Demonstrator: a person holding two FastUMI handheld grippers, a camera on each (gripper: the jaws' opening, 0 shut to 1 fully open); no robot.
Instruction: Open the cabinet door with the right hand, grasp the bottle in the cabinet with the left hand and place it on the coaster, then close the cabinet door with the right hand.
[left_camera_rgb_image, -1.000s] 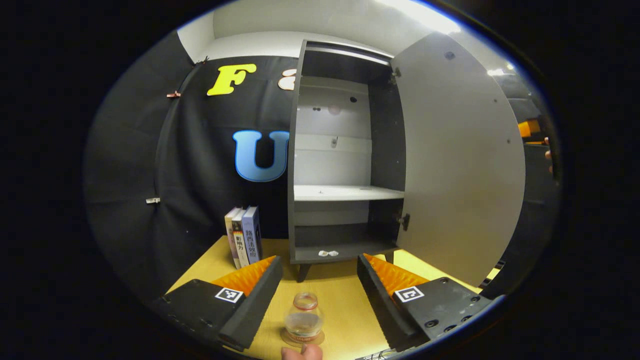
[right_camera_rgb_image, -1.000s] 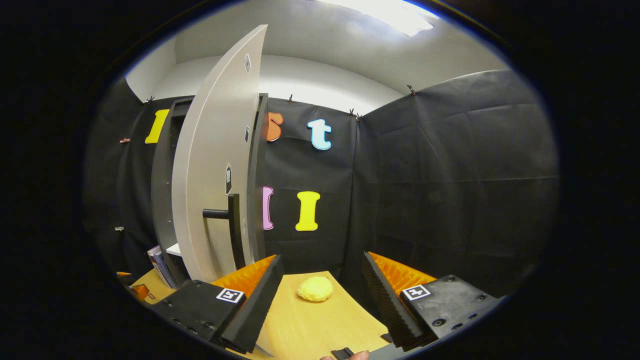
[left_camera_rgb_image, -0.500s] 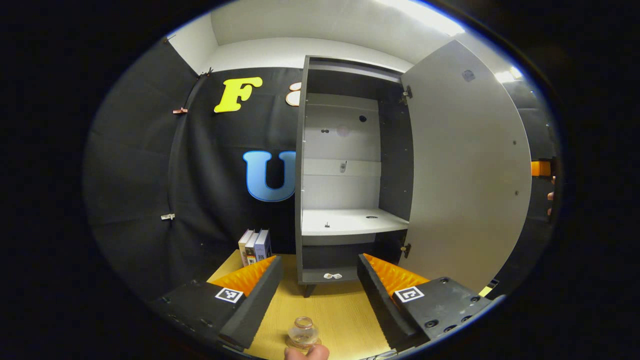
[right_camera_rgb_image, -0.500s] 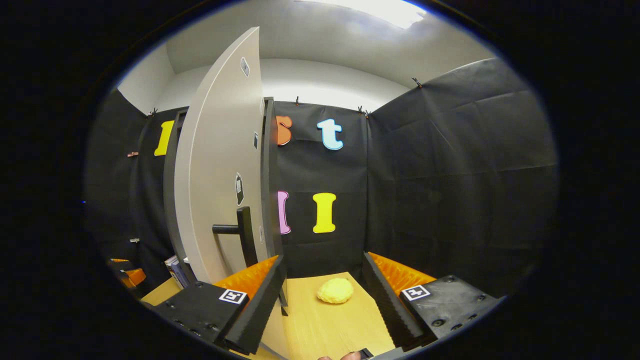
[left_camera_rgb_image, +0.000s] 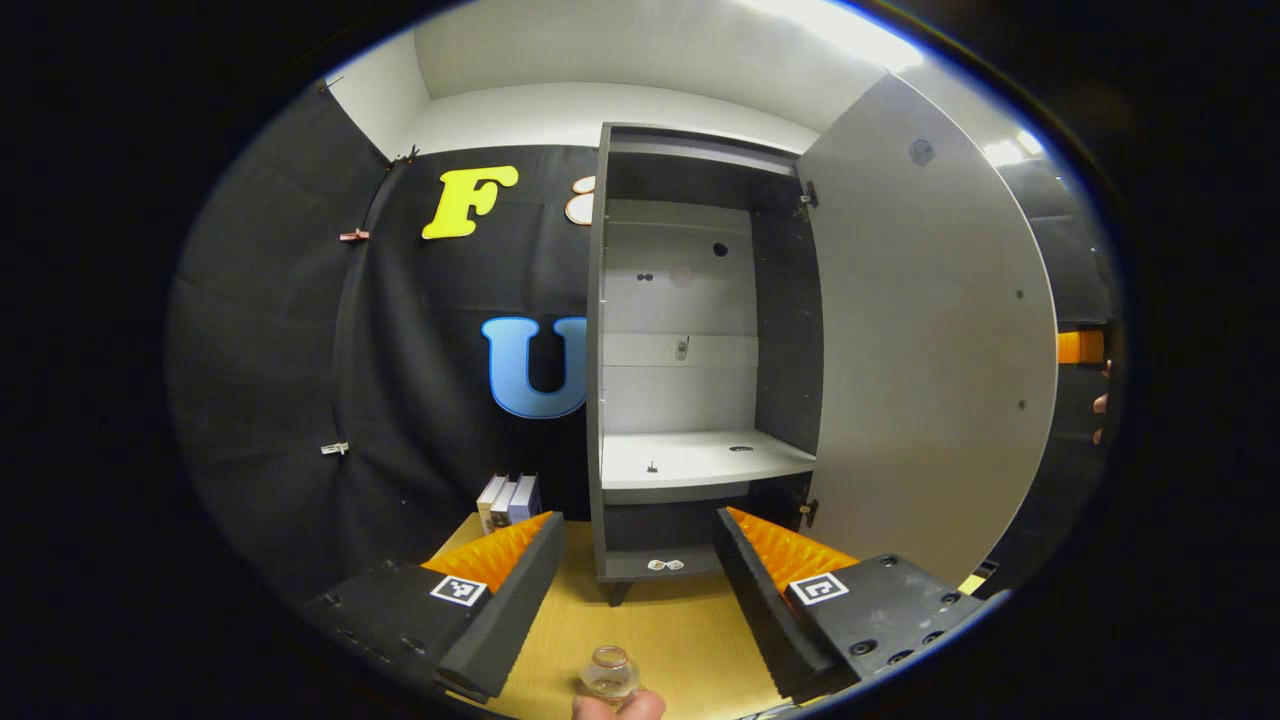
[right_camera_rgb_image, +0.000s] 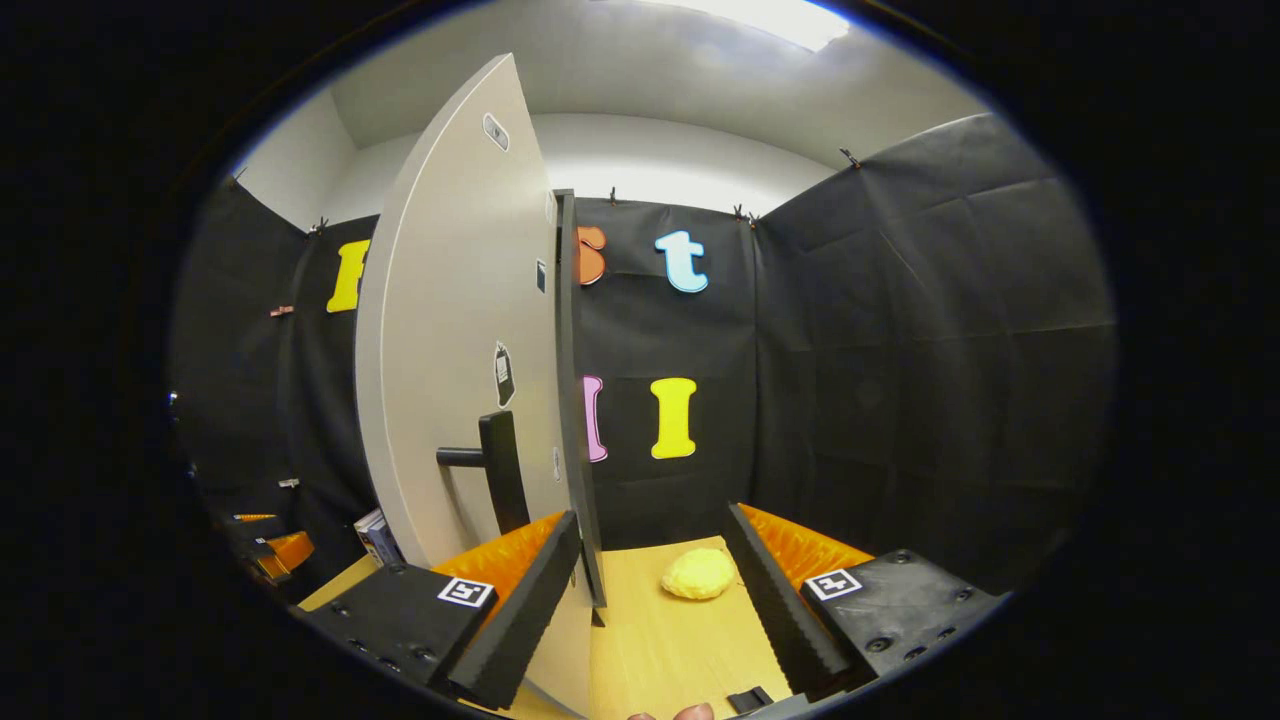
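Your cabinet door (left_camera_rgb_image: 930, 350) stands wide open, books (left_camera_rgb_image: 508, 497) beside the cabinet (left_camera_rgb_image: 690, 400). The bottle (left_camera_rgb_image: 609, 673) stands on the table (left_camera_rgb_image: 670, 630), before your left gripper (left_camera_rgb_image: 635, 590), its fingers spread and empty. Your right gripper (right_camera_rgb_image: 650, 600), also spread, points past the door handle (right_camera_rgb_image: 495, 468) toward a yellow lump (right_camera_rgb_image: 699, 574).

In the left gripper view the bottle (left_camera_rgb_image: 609, 674) sits at the picture's lower edge — its base is cut off behind a fingertip (left_camera_rgb_image: 620, 706), so what it stands on cannot be told. Two small pale things (left_camera_rgb_image: 663, 565) on the cabinet's (left_camera_rgb_image: 596, 400) bottom shelf are too small to identify. Left of the cabinet, the books (left_camera_rgb_image: 508, 499) are half hidden by the near jaw.
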